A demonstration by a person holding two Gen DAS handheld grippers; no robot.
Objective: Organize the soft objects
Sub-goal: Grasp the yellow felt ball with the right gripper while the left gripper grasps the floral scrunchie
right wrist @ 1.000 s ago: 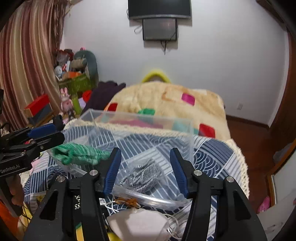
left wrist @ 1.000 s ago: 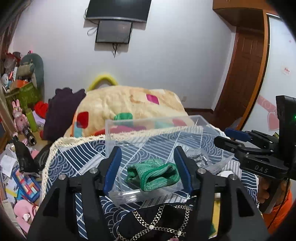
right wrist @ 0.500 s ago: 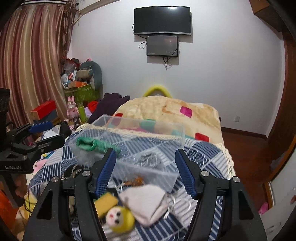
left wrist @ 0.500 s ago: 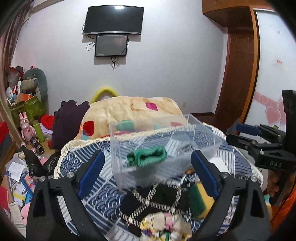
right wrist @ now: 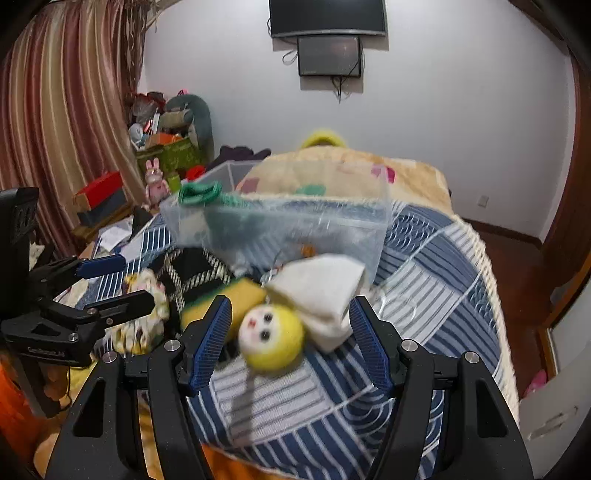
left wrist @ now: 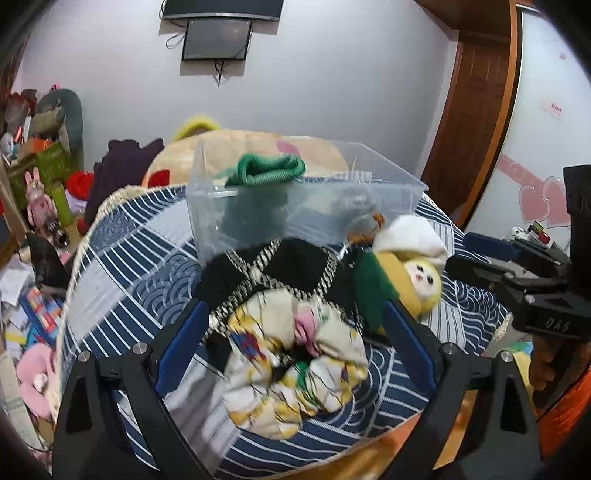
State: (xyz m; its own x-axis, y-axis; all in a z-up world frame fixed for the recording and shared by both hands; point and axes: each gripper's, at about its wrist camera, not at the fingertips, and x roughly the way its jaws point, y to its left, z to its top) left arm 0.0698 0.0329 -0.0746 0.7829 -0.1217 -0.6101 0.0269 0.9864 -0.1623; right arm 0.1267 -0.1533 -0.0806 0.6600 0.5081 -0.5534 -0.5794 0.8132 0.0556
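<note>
Now floral scrunchie [left wrist: 295,365] between open left gripper [left wrist: 291,347] fingers

Plain white wall [right wrist: 443,110] at the back, with a dark curved flat screen [right wrist: 328,16] mounted high and a smaller dark monitor [right wrist: 329,56] right under it, cables dangling. Striped red-brown curtain [right wrist: 62,122] on the left. Dark brown wooden door [left wrist: 469,110] on the right. Reddish wood floor [right wrist: 517,266]. Cluttered pile of toys and boxes [right wrist: 166,140] in the left corner.

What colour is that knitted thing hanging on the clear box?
Green. The knitted thing drapes over the clear box's rim, sharpest in the left wrist view.
</note>
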